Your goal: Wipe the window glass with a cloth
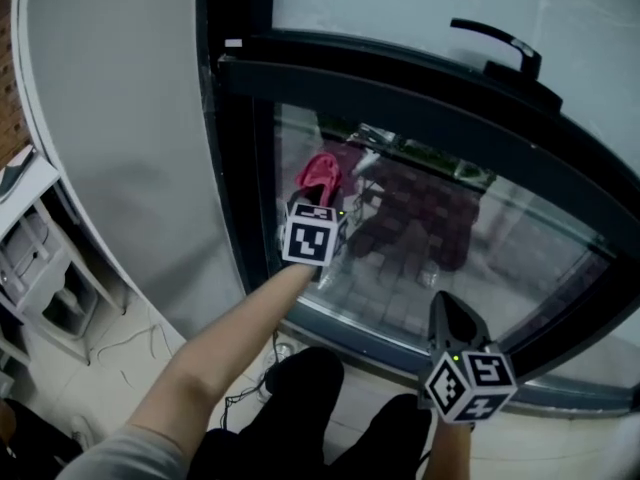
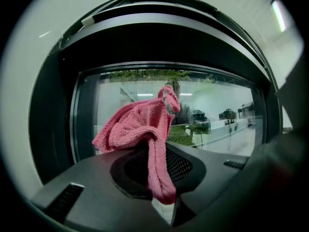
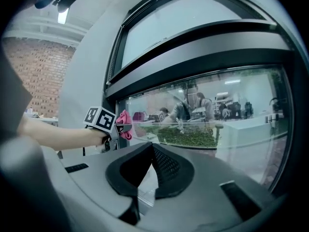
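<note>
A pink cloth (image 1: 320, 173) is bunched against the left part of the lower window glass (image 1: 500, 258), close to the dark frame. My left gripper (image 1: 318, 196) is shut on it, arm stretched out to the pane. In the left gripper view the cloth (image 2: 137, 127) spills over the closed jaws, one end hanging down between them. My right gripper (image 1: 442, 306) hangs lower right, a little off the glass, shut with nothing in it. From the right gripper view the left gripper (image 3: 113, 128) and cloth (image 3: 124, 123) show at the pane's left end.
A black window handle (image 1: 500, 43) sits on the upper sash above the dark crossbar (image 1: 400, 93). A white wall (image 1: 110, 148) lies left of the frame, with a white shelf unit (image 1: 40, 258) at far left. Cables (image 1: 250, 393) lie on the floor below the sill.
</note>
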